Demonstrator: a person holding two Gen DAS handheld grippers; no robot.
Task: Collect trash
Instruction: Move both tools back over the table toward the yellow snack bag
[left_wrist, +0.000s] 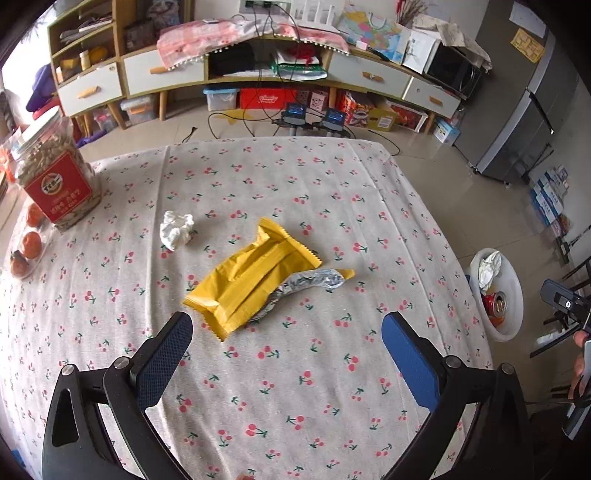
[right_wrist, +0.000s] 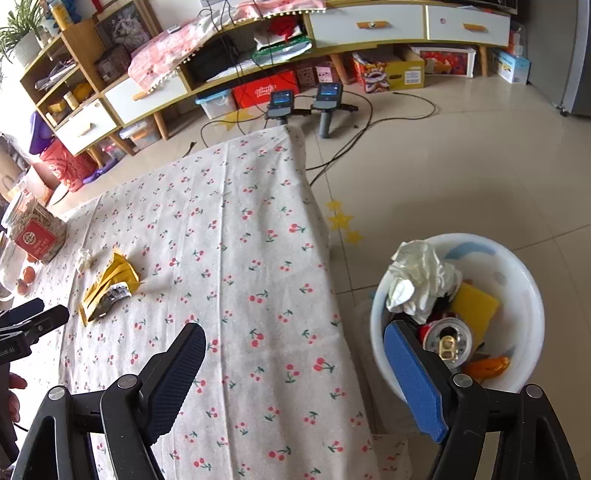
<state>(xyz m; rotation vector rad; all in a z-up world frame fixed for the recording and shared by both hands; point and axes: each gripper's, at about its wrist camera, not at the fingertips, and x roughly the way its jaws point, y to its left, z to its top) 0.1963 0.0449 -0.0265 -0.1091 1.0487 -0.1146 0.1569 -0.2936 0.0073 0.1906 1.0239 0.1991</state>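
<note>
From the left wrist view, the left gripper (left_wrist: 286, 328) hangs with jaws spread wide and empty above the cherry-print cotton tablecloth (left_wrist: 295, 387), just short of the flat yellow foil snack wrapper (left_wrist: 251, 282). The wrapper lies creased, its torn end showing crinkled silver lining. A crumpled white tissue ball (left_wrist: 176, 229) sits near it, closer to the clear plastic jar with a red label (left_wrist: 55, 177). The step in hand looks like an approach to the wrapper; next the jaws would need to lower and pinch a raised fold, since the thin film lies flat.

From the right wrist view, the right gripper (right_wrist: 295, 354) is likewise released and holds nothing, poised over the table edge beside the round white plastic bin (right_wrist: 532, 306) on the floor, which already holds crumpled paper, a yellow sponge-like piece and a red can.
</note>
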